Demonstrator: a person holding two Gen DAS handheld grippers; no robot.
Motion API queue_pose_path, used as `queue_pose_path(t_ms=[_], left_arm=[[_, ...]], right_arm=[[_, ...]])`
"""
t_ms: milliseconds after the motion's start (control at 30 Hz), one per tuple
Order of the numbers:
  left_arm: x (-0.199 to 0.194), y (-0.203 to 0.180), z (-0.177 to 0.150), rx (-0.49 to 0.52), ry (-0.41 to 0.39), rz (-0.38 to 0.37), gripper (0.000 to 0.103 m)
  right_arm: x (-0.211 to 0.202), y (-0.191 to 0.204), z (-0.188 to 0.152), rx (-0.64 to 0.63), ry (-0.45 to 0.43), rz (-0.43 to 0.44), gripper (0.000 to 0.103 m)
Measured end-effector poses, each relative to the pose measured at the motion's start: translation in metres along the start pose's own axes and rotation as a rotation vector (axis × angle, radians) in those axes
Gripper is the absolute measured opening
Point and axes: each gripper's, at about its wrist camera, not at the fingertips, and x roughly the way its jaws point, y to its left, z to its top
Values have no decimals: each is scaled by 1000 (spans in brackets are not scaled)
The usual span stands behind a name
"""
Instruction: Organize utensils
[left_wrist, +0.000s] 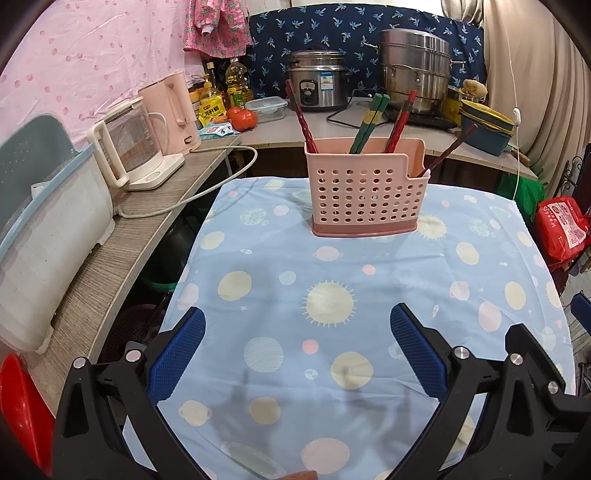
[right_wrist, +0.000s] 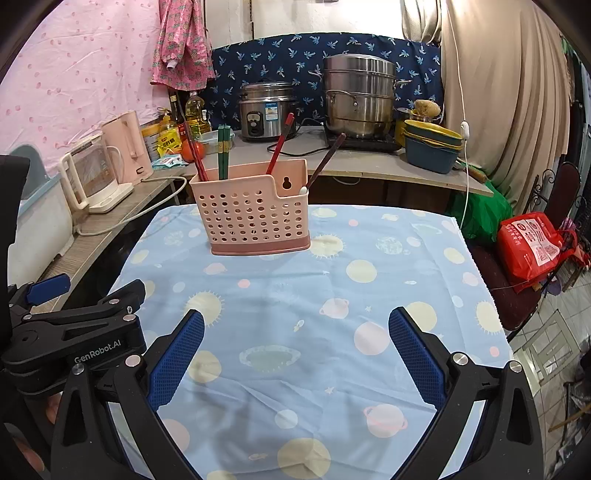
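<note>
With the cloth (left_wrist: 332, 280) bare in front of the caddy (left_wrist: 365, 192) and every chopstick (left_wrist: 369, 123) already standing inside it at the cloth's far edge, the left gripper (left_wrist: 297, 345) and right gripper (right_wrist: 295, 345), jaws apart and empty, seemingly should just pull back clear.

The table (right_wrist: 388, 258) wears a blue planet-print cloth (left_wrist: 369, 295); a pink perforated utensil holder (left_wrist: 365, 195) stands near its far edge.
</note>
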Motion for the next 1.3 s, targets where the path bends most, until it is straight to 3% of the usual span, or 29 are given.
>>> queue_pose_path(t_ms=[1300], left_arm=[[4, 3, -5, -14, 23, 19, 96]], right_arm=[[1, 0, -2, 1, 2, 0, 97]])
